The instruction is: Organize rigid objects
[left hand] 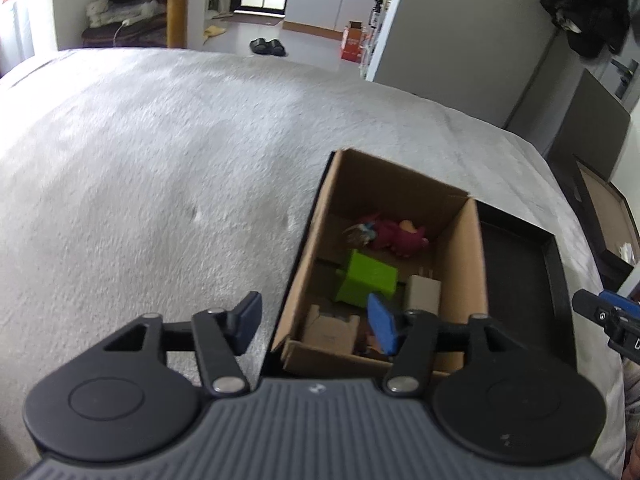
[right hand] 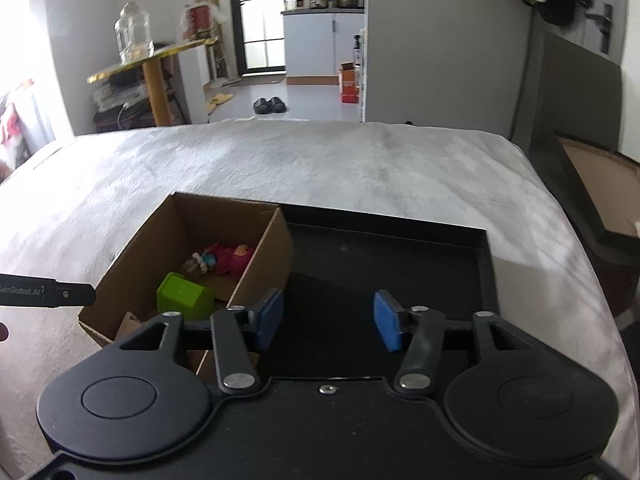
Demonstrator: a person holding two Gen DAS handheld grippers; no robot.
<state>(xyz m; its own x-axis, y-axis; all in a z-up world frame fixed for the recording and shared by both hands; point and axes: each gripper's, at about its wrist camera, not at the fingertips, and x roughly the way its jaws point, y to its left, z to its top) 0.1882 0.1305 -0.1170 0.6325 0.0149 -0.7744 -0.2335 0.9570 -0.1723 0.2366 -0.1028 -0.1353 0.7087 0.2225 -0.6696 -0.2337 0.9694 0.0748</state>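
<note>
Our left gripper (left hand: 316, 322) hangs with its jaws spread wide and nothing between them, straddling the near left wall of the box (left hand: 308, 240): one blue pad sits outside over the blanket (left hand: 160, 160), the other inside over the contents. In this left wrist view the box is plain brown cardboard, open-topped and rectangular, resting on the fuzzy grey-white blanket with a flat black tray (left hand: 516, 264) against its right side. Inside lie a glossy lime-green block (left hand: 366, 278), a beige boxy plug (left hand: 422, 294) with prongs up, and a dark red soft-looking toy (left hand: 396, 236) at the far end. The blanket around the box shows nothing left to collect, so we judge the sorting is near its end. To do this step well, we would lift straight up so the inner pad clears the thin wall without dragging the light box.

From the right wrist view, our right gripper (right hand: 328, 322) is also spread apart and empty, poised over the near part of the tray (right hand: 486, 272), whose matte black floor shows only a low rim. The box (right hand: 136, 248) stands to its left, touching it, with the block (right hand: 184, 296) and toy (right hand: 230, 260) visible; the plug is hidden here. The left tool's black tip enters at the left edge.
</note>
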